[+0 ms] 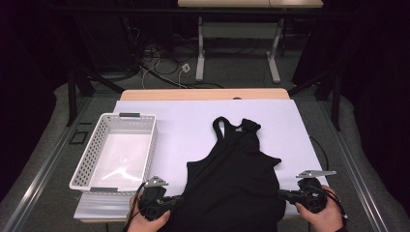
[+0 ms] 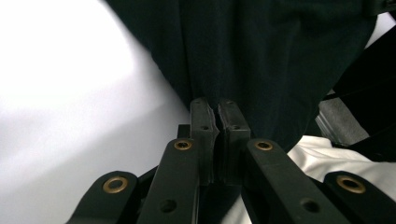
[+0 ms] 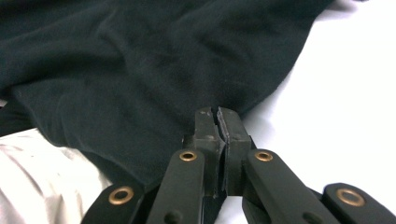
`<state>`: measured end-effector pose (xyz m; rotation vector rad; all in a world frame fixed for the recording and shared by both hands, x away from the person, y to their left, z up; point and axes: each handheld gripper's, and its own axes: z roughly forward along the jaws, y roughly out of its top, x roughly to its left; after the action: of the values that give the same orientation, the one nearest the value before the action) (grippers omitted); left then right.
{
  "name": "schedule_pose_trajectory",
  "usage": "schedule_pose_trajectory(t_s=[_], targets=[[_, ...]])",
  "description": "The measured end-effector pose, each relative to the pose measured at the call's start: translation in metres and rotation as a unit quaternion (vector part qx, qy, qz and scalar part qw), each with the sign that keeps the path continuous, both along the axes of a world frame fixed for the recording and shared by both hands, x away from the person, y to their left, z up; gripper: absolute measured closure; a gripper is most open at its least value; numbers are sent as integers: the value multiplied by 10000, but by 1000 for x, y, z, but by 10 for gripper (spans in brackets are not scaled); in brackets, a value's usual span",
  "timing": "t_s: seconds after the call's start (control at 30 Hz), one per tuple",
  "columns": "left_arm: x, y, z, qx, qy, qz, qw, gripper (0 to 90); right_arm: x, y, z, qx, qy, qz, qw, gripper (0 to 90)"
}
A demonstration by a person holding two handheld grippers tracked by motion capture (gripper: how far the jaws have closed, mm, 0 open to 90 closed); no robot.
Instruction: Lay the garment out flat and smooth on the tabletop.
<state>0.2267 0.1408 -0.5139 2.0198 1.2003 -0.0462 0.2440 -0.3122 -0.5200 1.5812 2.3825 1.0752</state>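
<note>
Both grippers clamped on black tank top's bottom hem.
I see left gripper (image 1: 175, 202) and right gripper (image 1: 284, 195) fingers closed on tank top (image 1: 234, 174); white basket (image 1: 84, 162) left of it.

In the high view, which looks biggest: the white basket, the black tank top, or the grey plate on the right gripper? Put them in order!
1. Tank top, biggest, though it lies nearest the camera.
2. Basket, a bit smaller.
3. Grey plate, by far the smallest.

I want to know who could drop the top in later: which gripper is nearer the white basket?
Left. The left gripper grips the black tank top just beside the white basket; the right gripper holds the top's far side.
</note>
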Motion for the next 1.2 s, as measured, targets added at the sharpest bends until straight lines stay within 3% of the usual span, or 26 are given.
schedule_pose_trajectory(t_s=[0.27, 0.47, 0.67, 0.9, 1.03, 1.2], targets=[[-23, 10, 12, -299, -43, -35, 9995, 869, -8, -5, 13, -54, -26, 61, 10000, 878], [-26, 9, 12, -340, -19, -87, 9994, 852, -18, -10, 24, 45, -135, 39, 9999, 876], [-15, 11, 7, -362, -105, 70, 9993, 652, -18, -10, 24, 180, -144, 60, 9997, 780], [2, 13, -4, -254, -103, 245, 9993, 593, -12, -4, 18, 118, -173, 5, 9998, 713], [13, 11, -10, -86, -227, 304, 9992, 550, -7, -1, 15, 133, -211, -11, 9997, 686], [25, 9, -15, -30, -319, 373, 9988, 523, -1, 1, 12, 121, -280, -19, 9995, 646]])
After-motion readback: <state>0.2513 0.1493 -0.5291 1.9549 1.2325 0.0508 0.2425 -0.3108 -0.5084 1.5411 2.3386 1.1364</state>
